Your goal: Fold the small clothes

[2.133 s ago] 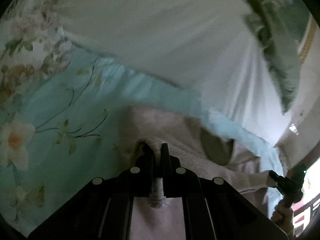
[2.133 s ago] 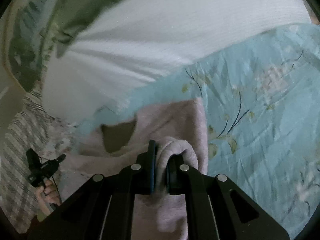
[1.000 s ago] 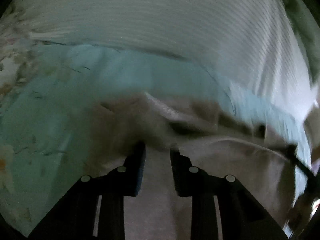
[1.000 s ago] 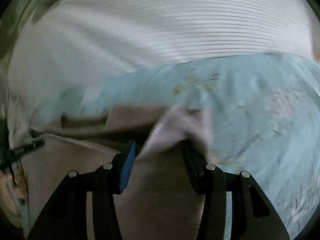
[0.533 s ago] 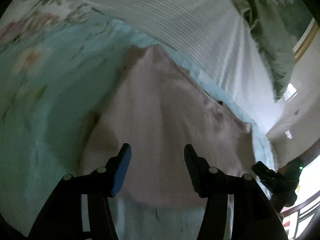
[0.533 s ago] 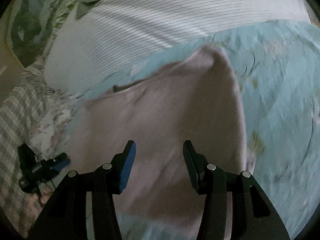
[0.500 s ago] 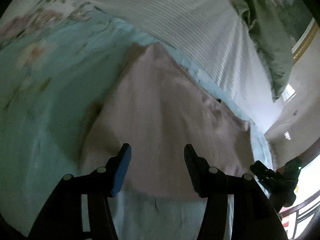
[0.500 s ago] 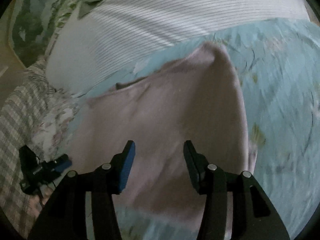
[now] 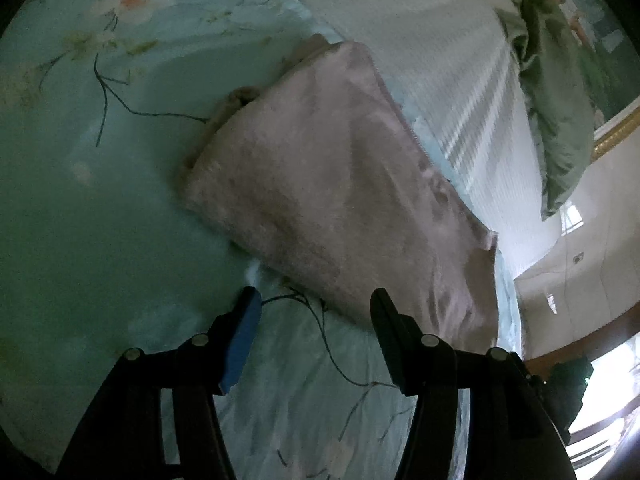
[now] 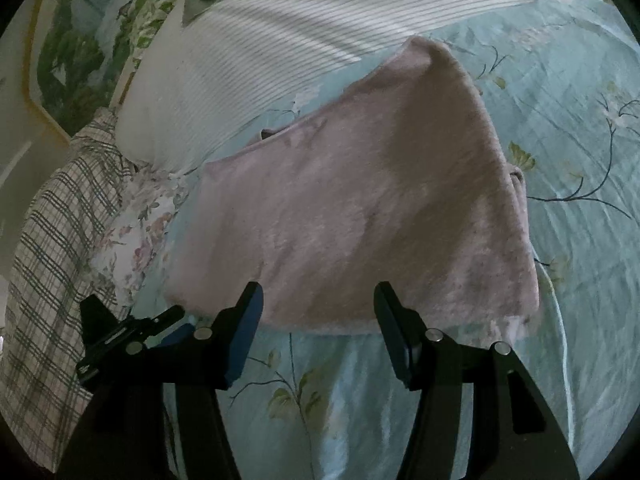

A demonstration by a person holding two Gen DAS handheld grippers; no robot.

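A pale pink fleecy garment (image 9: pixel 336 184) lies folded flat on the light blue floral bedsheet (image 9: pixel 100 200). It also shows in the right wrist view (image 10: pixel 360 208). My left gripper (image 9: pixel 316 312) is open and empty, just short of the garment's near edge. My right gripper (image 10: pixel 318 304) is open and empty, its tips over the garment's near edge. The left gripper shows in the right wrist view (image 10: pixel 132 328) at the lower left.
A white ribbed pillow (image 10: pixel 320 28) lies behind the garment, also in the left wrist view (image 9: pixel 440 60). A green cushion (image 9: pixel 552 92) sits at the far right. A plaid cloth (image 10: pixel 52 248) and a floral pillow (image 10: pixel 136 232) lie left.
Both grippers, earlier shut on the garment's edge, carried it forward, let go and opened. They have since pulled back, and the garment lies folded on the sheet.
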